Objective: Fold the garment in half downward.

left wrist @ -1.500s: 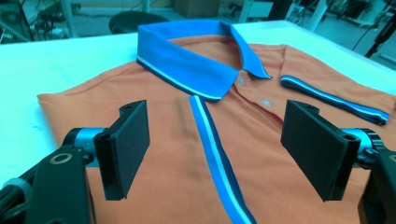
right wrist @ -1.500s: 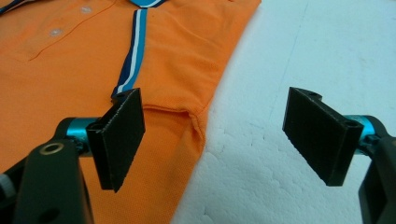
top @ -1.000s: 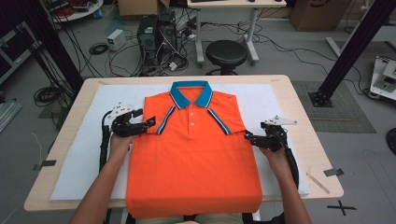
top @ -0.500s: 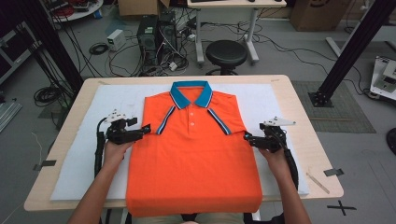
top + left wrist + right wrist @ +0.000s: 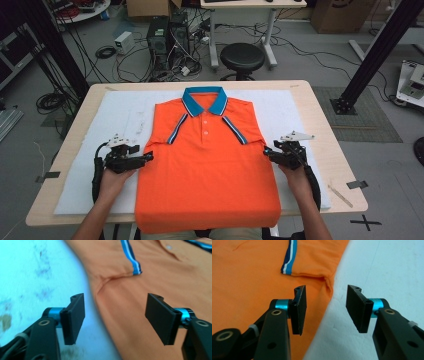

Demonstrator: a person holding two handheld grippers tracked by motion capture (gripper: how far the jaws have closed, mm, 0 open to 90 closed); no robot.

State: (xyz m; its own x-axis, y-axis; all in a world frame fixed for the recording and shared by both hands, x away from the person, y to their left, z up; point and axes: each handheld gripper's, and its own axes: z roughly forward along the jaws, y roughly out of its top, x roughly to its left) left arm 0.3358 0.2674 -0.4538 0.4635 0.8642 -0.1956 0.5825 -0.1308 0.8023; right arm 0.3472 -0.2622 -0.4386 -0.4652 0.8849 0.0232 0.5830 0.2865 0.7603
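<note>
shirt (image 5: 207, 170) on mat (image 5: 295, 107) | left tool (image 5: 148, 158) beside left edge | right tool (image 5: 266, 151) beside right edge

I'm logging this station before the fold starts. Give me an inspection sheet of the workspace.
Surface: wooden table under a white mat, faintly stained.
Job's things: orange polo shirt flat, blue collar away from the person, hem over the near edge.
Clutter: tape bits on the table's edges.
Grippers: left tool at the shirt's left edge, right tool at its right edge; both have just been closing, jaws straddling the edge, not yet pinching.
Cables: one trails from each tool; more tangle on the floor.
Surroundings: black stool, computer tower, boxes.
</note>
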